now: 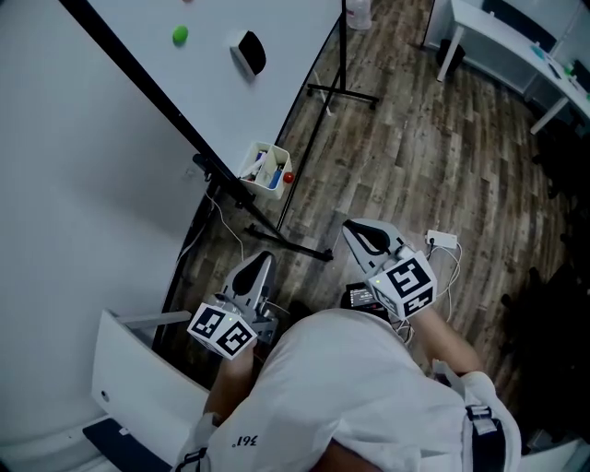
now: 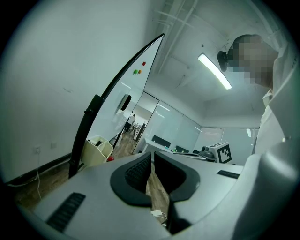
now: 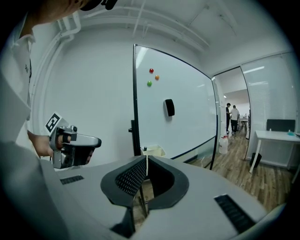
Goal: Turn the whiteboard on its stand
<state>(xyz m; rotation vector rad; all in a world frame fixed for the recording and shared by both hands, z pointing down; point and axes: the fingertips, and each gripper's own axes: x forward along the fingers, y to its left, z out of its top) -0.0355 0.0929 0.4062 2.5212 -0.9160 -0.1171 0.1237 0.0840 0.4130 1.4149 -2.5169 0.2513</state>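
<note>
Whiteboard point(image 1: 277, 92) is on its stand point(image 1: 343, 64) right by the wall. Left tongs point(image 1: 263, 263) and right tongs point(image 1: 355, 230) are both clamped shut on nothing, just in front of it.

On my feed a brown wood-plank floor point(image 1: 415, 166) runs up to a white rectangular desk point(image 1: 502, 41) at top right. A white plastic jug point(image 1: 359, 13) stands on the planks near the top edge, and a small white charger block point(image 1: 441, 240) lies there with its cable. A cream plastic holder point(image 1: 265, 170) carries markers, with a small red ball point(image 1: 289, 177) just beside it. Two people point(image 3: 231, 117) stand far off.
</note>
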